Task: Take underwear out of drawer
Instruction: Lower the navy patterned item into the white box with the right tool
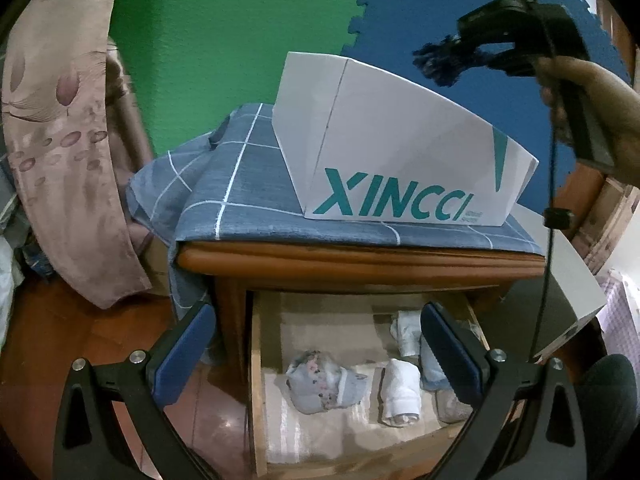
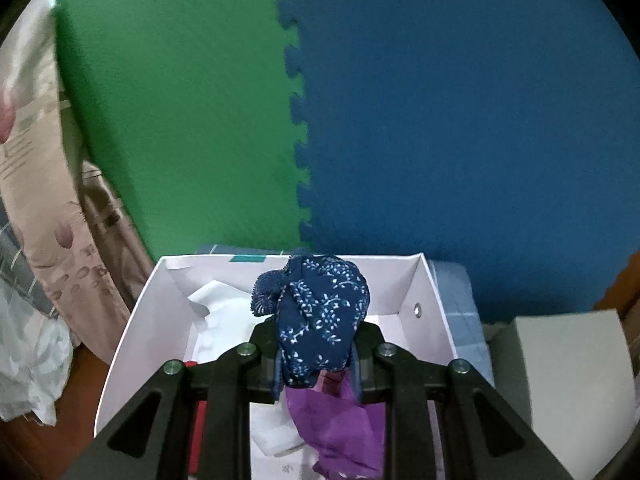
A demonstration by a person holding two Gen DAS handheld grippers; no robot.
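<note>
Blue underwear up over the box, more bundles waiting in the drawer

Starting left of the white box (image 1: pixel 400 152): the left gripper (image 1: pixel 318 356) hangs with its jaws wide apart and nothing between them, poised over the open drawer (image 1: pixel 256 380) below the box, where a grey flowered bundle (image 1: pixel 324 384) and white rolls (image 1: pixel 400 392) lie. To the right, the right gripper (image 2: pixel 316 364) is clamped tight on the blue flowered underwear (image 2: pixel 324 316), directly above the box's open top, a purple cloth (image 2: pixel 340 428) inside below it. The fabric looks light, soft and floppy, so it should sag and bunch; a pinch through the thick middle of a bundle looks surest, not a loose edge.
</note>
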